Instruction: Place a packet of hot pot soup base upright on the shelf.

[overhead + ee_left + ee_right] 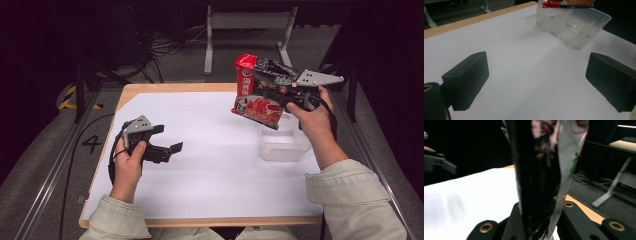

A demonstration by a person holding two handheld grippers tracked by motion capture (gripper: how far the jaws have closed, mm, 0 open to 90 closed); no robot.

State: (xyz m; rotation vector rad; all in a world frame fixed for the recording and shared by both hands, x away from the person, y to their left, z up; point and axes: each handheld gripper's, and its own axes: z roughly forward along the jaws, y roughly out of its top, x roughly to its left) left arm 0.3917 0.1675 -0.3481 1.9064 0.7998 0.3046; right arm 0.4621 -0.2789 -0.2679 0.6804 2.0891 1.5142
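A red and black food packet (257,90) hangs in the air over the table's far right, and my right gripper (280,90) is shut on its edge. In the right gripper view the packet (541,170) rises between the two black jaws, dark and glossy. Below it on the white sheet stands a clear plastic tray (282,145), also seen in the left gripper view as the tray (574,30) with inner dividers. My left gripper (167,147) rests low at the table's left, jaws wide apart with nothing between them. Its fingers (466,80) frame bare white sheet.
A white sheet (210,165) covers most of the wooden table (150,89). Behind the table stand a metal frame leg (209,40) and loose cables on the floor. Rails run along both sides of the table.
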